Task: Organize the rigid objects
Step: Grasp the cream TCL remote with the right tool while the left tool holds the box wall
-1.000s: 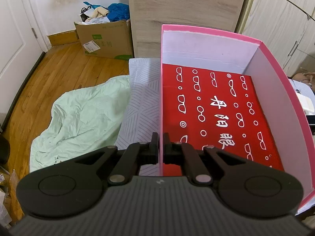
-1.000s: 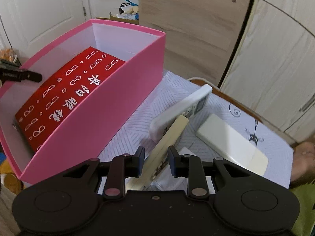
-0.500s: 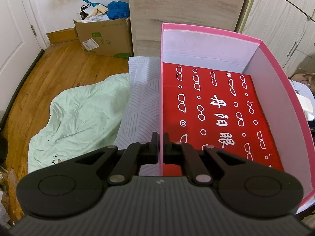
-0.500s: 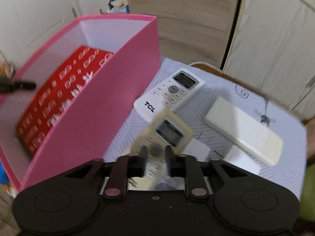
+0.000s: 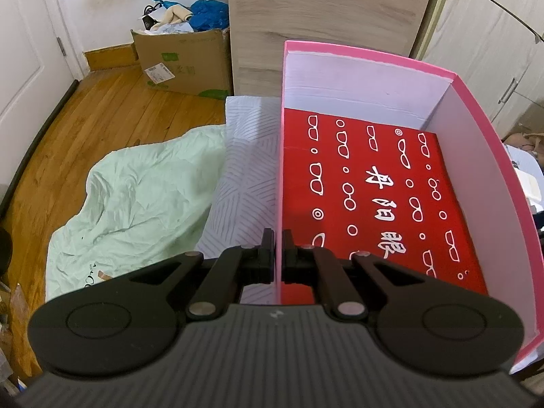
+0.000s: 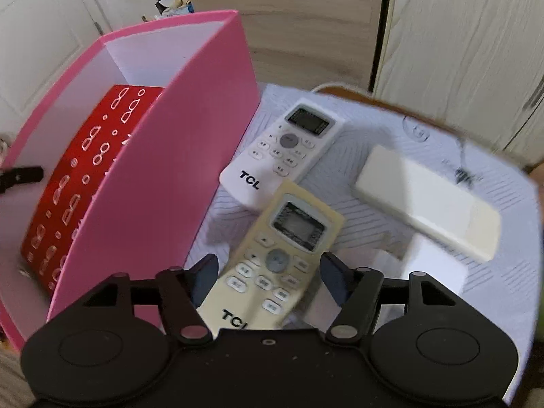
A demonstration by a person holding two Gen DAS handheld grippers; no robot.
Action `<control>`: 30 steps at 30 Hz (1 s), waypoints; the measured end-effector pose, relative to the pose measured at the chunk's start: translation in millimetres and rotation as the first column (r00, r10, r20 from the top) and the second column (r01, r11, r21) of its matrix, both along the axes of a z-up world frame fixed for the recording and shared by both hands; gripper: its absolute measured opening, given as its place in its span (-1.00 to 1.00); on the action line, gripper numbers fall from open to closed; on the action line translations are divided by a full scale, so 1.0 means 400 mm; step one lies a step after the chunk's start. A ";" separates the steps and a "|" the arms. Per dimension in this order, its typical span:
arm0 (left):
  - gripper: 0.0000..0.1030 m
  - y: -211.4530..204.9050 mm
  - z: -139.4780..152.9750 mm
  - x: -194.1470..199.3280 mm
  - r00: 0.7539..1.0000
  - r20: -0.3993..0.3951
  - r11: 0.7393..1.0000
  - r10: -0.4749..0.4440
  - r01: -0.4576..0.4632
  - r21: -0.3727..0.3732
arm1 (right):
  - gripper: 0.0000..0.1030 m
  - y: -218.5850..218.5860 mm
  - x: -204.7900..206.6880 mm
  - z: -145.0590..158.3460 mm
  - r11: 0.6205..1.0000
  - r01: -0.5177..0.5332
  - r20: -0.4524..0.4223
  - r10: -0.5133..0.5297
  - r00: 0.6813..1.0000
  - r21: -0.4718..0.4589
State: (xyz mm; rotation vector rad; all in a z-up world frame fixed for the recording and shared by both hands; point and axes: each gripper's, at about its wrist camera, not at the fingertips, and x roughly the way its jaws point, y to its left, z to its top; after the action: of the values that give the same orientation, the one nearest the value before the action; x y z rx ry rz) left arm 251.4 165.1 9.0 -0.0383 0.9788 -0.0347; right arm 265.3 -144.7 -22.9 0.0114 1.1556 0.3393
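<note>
A yellowed TCL remote (image 6: pixel 277 261) is being seen lying face up beside a white TCL remote (image 6: pixel 284 151) and a cream case (image 6: pixel 426 200), right of an open pink box (image 6: pixel 176 170) lined with red printed paper (image 5: pixel 367 200).

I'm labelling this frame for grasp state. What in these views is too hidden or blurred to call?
- Yellowed remote, right wrist view: its lower end is cut off by the right claw; support unclear.
- Small white box: blurred, unidentifiable.
- Pink box, left wrist view: near corner hidden by the left claw.

"TCL" stood on the white remote (image 6: pixel 281 155) and the yellowed remote (image 6: pixel 268 265); white characters "丹阳眼" marked the red sheet (image 5: pixel 374 200).
</note>
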 end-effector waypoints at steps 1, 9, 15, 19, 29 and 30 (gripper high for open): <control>-0.95 0.000 0.001 0.000 1.000 -0.001 1.000 0.000 0.000 -0.001 | 0.39 -0.004 0.004 0.000 1.000 0.002 0.003 -0.002 1.000 0.005; -0.95 -0.003 0.000 0.001 1.000 -0.004 1.000 0.000 0.000 0.010 | 0.58 0.019 0.020 -0.016 0.998 -0.036 -0.013 0.035 0.999 -0.054; -0.95 -0.004 -0.005 0.000 1.000 -0.015 1.000 -0.001 0.001 0.014 | 0.75 0.069 0.029 -0.055 0.984 -0.075 -0.005 0.075 0.997 -0.163; -0.95 -0.004 -0.006 0.000 1.000 -0.016 1.000 0.001 0.000 0.010 | 0.80 0.068 0.028 -0.066 0.982 -0.084 0.025 0.089 0.996 -0.170; -0.95 -0.004 -0.004 0.002 1.000 -0.015 1.000 0.004 -0.004 0.008 | 0.36 0.006 0.004 -0.026 0.995 -0.018 0.100 0.027 0.995 -0.093; -0.95 -0.004 -0.004 0.001 1.000 -0.015 1.000 0.005 -0.004 0.009 | 0.34 0.003 -0.001 -0.018 0.996 -0.020 0.113 0.030 0.993 -0.087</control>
State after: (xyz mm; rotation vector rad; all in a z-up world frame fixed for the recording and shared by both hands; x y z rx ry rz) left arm 252.0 163.5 7.2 -0.0329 0.9935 -0.0261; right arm 264.8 -143.5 -30.1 -0.0968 1.0563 0.3087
